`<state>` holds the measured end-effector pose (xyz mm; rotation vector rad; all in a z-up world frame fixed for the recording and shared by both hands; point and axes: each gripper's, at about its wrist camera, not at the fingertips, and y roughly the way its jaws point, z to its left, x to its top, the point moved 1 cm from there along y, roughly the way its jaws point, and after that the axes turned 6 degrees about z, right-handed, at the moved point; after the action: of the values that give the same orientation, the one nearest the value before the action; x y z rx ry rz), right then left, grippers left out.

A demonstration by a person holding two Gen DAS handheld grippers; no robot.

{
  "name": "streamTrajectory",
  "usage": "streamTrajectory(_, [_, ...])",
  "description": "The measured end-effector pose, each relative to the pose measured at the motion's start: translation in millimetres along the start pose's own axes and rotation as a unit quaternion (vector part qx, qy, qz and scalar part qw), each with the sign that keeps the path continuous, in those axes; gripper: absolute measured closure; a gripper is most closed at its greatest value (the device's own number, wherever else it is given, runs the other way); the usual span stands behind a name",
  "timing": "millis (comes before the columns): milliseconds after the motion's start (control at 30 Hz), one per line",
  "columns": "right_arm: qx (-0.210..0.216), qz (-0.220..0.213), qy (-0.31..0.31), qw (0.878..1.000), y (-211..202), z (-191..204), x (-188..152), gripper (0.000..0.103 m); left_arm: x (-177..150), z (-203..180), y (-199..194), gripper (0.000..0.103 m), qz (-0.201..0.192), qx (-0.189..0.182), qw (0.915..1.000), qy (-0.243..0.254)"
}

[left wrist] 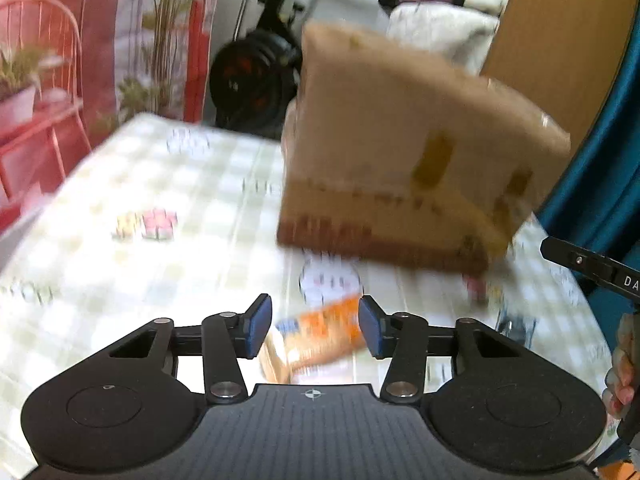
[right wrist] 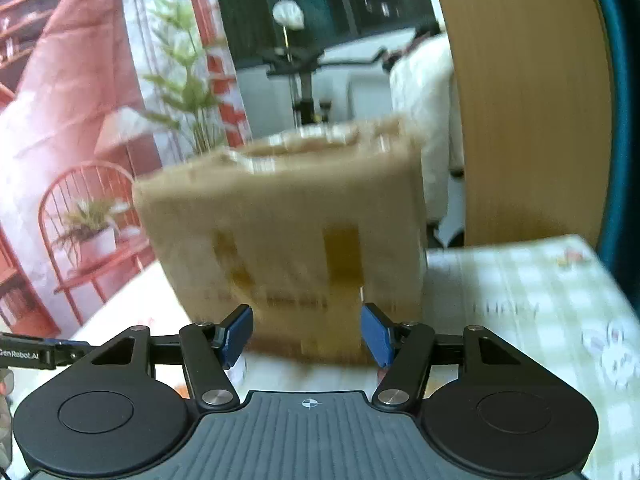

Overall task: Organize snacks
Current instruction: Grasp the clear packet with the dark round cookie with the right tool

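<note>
A blurred orange snack packet (left wrist: 324, 328) lies on the checked tablecloth (left wrist: 160, 184), between the blue pads of my left gripper (left wrist: 316, 326). The pads stand apart and do not clamp it, so that gripper is open. A tall brown cardboard box (left wrist: 400, 152) stands just beyond the packet. In the right wrist view the same box (right wrist: 288, 232) fills the middle. My right gripper (right wrist: 307, 334) is open in front of the box's lower face, with nothing between its pads. Small pink and yellow snacks (left wrist: 148, 224) lie on the cloth to the left.
Another small red snack (left wrist: 476, 284) and a dark item (left wrist: 516, 326) lie near the box's right corner. A hand (left wrist: 624, 368) shows at the right edge. Behind the table are an exercise bike (left wrist: 256, 76), a wooden panel (right wrist: 528, 100) and a printed backdrop (right wrist: 60, 120).
</note>
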<state>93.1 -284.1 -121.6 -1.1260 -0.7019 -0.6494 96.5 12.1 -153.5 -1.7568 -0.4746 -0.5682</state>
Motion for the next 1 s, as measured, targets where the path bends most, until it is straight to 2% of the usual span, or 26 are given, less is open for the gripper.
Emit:
streamTrajectory(333, [-0.055, 0.068, 0.052, 0.995, 5, -32, -63, 0.045, -10, -12, 11, 0.055, 0.011, -0.006, 0.9999, 0.008])
streamTrajectory(500, [-0.076, 0.097, 0.086, 0.989, 14, -53, -81, 0.033, -23, -15, 24, 0.055, 0.032, -0.014, 0.9994, 0.002])
streamTrajectory(633, [-0.077, 0.100, 0.108, 0.986, 28, -65, -83, 0.032, -27, -12, 27, 0.055, 0.039, -0.011, 0.9992, -0.001])
streamTrajectory(833, [-0.070, 0.116, 0.075, 0.988, 53, -54, -79, 0.040, -27, -10, 27, 0.055, 0.037, -0.004, 0.9993, -0.006])
streamTrajectory(1000, [-0.057, 0.127, 0.028, 0.990, 66, -36, -75, 0.058, -27, -11, 32, 0.055, 0.038, 0.002, 0.9993, -0.004])
